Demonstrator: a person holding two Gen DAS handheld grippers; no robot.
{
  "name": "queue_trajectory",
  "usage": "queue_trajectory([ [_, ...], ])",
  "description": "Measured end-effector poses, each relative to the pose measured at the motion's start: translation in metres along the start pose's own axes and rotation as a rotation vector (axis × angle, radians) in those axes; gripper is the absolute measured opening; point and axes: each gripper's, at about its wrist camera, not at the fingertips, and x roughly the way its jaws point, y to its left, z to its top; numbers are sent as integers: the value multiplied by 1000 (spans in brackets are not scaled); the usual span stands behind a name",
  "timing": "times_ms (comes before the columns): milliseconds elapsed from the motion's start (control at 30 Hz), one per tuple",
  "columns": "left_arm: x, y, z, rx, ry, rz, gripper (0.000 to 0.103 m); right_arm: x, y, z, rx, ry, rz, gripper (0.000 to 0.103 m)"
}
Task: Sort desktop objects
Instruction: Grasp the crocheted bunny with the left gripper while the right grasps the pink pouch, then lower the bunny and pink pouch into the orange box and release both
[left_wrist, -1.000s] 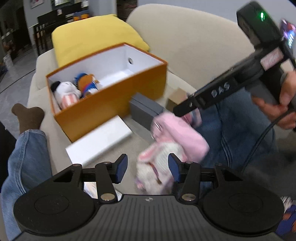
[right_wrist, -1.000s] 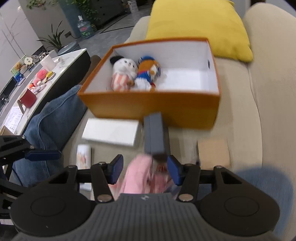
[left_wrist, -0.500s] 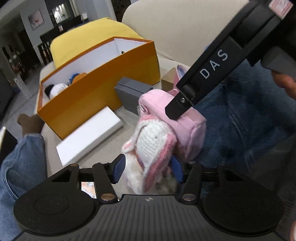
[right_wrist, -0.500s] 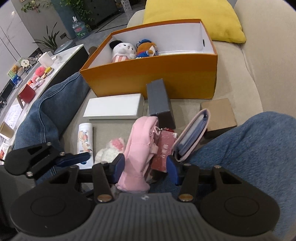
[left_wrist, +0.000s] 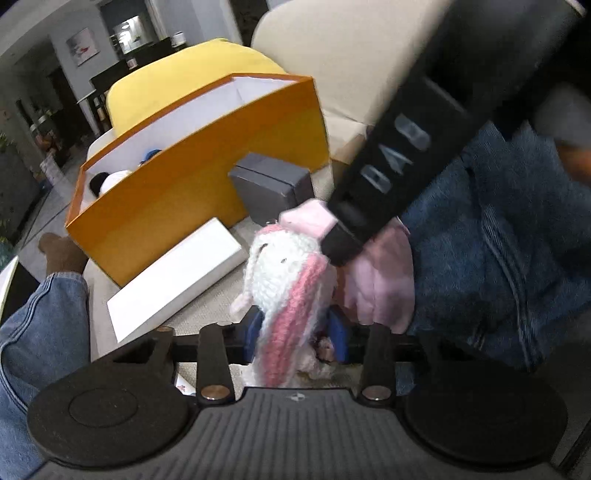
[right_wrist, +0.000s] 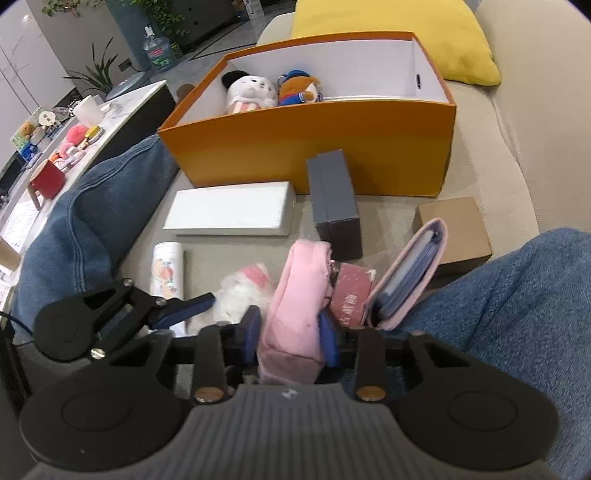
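Left gripper (left_wrist: 297, 334) closing, blue pads hard against the knitted white-and-pink bunny (left_wrist: 286, 280) wedged between them, long pink ear hanging down the front. Right gripper (right_wrist: 290, 338) closing too, pads pressed to both sides of the soft pink pouch (right_wrist: 297, 295). Just beside the pouch, a small red packet (right_wrist: 351, 297), then a pink wallet (right_wrist: 410, 275) propped on edge against a denim-clad leg (right_wrist: 517, 314). Flat on the beige sofa seat (right_wrist: 480, 147) beyond: printed tube (right_wrist: 168, 275), long white box (right_wrist: 231, 214), dark grey box (right_wrist: 334, 201), brown cardboard box (right_wrist: 458, 225). Further back, open orange box (right_wrist: 314, 147) touching the grey box's far end, two plush toys (right_wrist: 271, 90) inside at its left end. Behind it, yellow cushion (right_wrist: 399, 33) against the sofa back.
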Motion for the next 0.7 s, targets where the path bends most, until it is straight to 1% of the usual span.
queue_trajectory([
  [167, -6, 25, -1, -157, -6, -45, 36, -5, 1, -3, -21, -12, 14, 33],
  [233, -11, 36, -1, -227, -6, -78, 35, -10, 0, -2, -24, -25, 31, 33],
  [300, -18, 45, 1, -275, -10, -95, 34, -15, -1, 0, -25, -37, 46, 32],
  [400, -31, 58, 7, -314, -26, -98, 34, -24, -3, 6, -20, -48, 90, 32],
  [567, -49, 90, 22, -395, -42, -152, 34, -40, -5, 20, -11, -89, 157, 32],
  [700, -63, 113, 39, -418, -68, -160, 34, -49, -5, 35, -19, -120, 176, 32],
])
